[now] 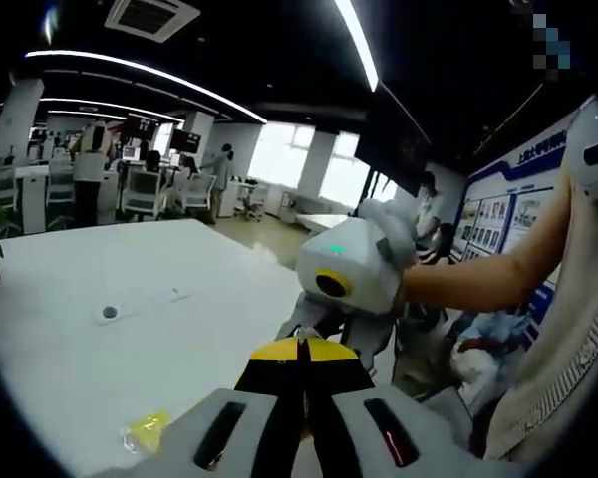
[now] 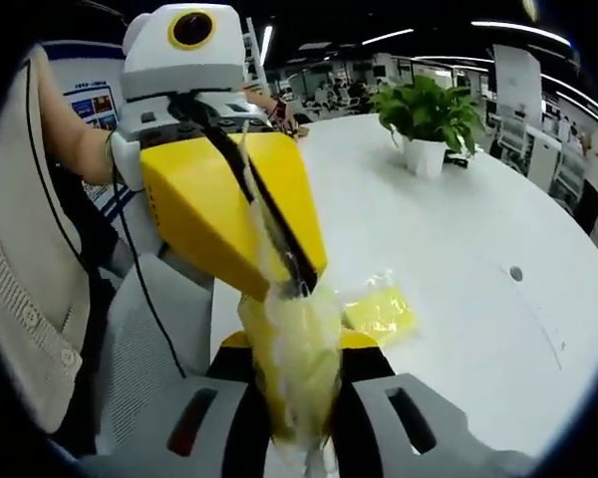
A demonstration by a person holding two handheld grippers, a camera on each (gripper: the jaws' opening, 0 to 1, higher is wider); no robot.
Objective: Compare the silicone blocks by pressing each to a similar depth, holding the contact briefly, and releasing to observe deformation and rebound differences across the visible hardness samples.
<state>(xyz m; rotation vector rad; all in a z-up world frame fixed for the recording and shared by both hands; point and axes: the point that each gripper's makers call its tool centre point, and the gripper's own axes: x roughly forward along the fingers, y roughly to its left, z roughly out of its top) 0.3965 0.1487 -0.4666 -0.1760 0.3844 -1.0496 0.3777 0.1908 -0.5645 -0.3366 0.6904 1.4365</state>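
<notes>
Right gripper (image 2: 299,438) and left gripper (image 2: 284,284), fingers closed, both pinch a bagged yellow silicone block (image 2: 291,363) above the white bench (image 2: 458,259). Second bagged block (image 2: 381,309) beside; potted plant (image 2: 429,119) beyond.

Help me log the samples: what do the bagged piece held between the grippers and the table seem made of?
Bagged piece: a pale yellow block, likely silicone, inside thin clear plastic film; the wrap wrinkles and glints. A second bagged yellow block lies beside it. Table: smooth white, faintly glossy, probably laminate; the core cannot be told.
</notes>
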